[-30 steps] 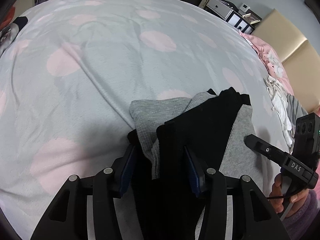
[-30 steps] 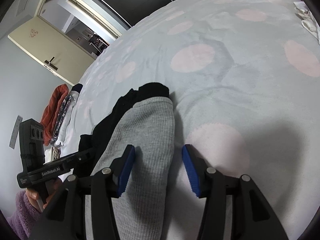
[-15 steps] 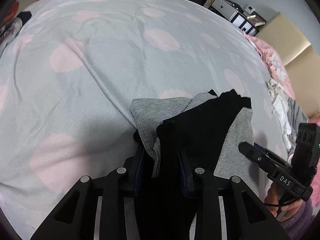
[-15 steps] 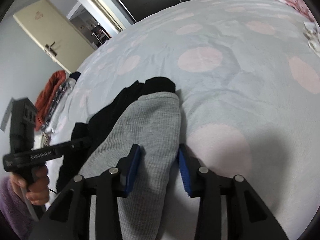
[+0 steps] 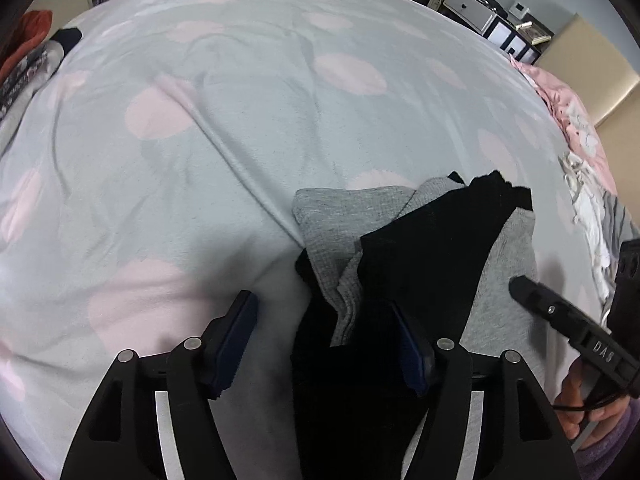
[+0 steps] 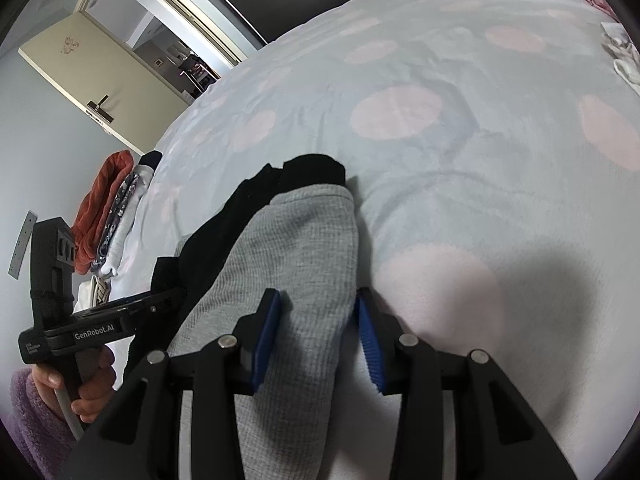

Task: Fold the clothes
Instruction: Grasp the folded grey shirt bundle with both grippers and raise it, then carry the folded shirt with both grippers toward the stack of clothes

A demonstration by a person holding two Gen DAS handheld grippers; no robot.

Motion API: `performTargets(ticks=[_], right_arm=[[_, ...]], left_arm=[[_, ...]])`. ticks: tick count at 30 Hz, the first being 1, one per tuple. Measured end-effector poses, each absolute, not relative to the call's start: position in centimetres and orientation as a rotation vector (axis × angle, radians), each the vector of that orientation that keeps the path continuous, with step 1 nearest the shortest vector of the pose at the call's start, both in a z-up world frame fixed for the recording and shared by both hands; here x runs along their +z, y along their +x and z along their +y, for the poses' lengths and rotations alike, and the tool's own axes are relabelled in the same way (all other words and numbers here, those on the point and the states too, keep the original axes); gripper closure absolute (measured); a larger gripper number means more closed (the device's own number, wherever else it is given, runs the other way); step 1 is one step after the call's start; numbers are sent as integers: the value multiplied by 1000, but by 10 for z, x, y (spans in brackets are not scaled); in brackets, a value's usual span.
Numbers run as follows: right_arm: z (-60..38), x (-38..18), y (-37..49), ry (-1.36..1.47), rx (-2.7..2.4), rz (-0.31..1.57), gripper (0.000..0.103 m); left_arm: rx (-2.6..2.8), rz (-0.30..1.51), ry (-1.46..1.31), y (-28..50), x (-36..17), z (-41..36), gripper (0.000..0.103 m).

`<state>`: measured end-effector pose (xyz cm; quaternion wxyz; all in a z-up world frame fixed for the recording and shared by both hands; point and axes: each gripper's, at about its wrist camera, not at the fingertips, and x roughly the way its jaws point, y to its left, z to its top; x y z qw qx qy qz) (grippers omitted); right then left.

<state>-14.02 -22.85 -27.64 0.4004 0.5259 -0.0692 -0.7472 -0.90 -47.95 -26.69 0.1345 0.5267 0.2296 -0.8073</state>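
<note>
A folded grey ribbed garment (image 5: 332,216) with black parts (image 5: 424,248) lies on the pale bedspread with pink dots (image 5: 240,120). My left gripper (image 5: 322,340) straddles its near end. The jaws are opening: the left pad (image 5: 236,332) stands clear over the bedspread, and the right pad (image 5: 408,352) sits beside the black cloth. In the right wrist view, my right gripper (image 6: 318,336) has the grey fold (image 6: 304,248) filling the gap. Both pads touch it while the jaws ease slightly wider. Black fabric (image 6: 312,168) shows at the far end.
A stack of folded clothes, red on top (image 6: 108,208), sits at the bed's left edge. Pink and white clothing (image 5: 580,152) lies along the right edge. A hand in a purple sleeve (image 6: 92,384) holds the other gripper. A door (image 6: 100,80) and shelves (image 5: 492,24) stand beyond the bed.
The left jaws pinched the black and grey cloth half a second ago and have since spread wide, letting it go. The right jaws narrowed from wide onto the grey fold.
</note>
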Motion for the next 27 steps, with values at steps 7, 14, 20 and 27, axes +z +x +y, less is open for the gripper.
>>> performTargets(ticks=[7, 14, 20, 27], right_arm=[[-232, -276, -139, 1316, -1900, -152, 67], [-232, -268, -135, 1254, -1905, -153, 91], [-231, -253, -126, 1180, -1956, -138, 92], [-225, -219, -102, 1063, -2035, -96, 93]], left_arm=[[-2388, 680, 1530, -14, -262, -468, 77], [-2405, 697, 1489, -7, -258, -470, 85], [-2457, 676, 1428, -2, -240, -467, 86], [-2536, 651, 1328, 13, -209, -456, 87]])
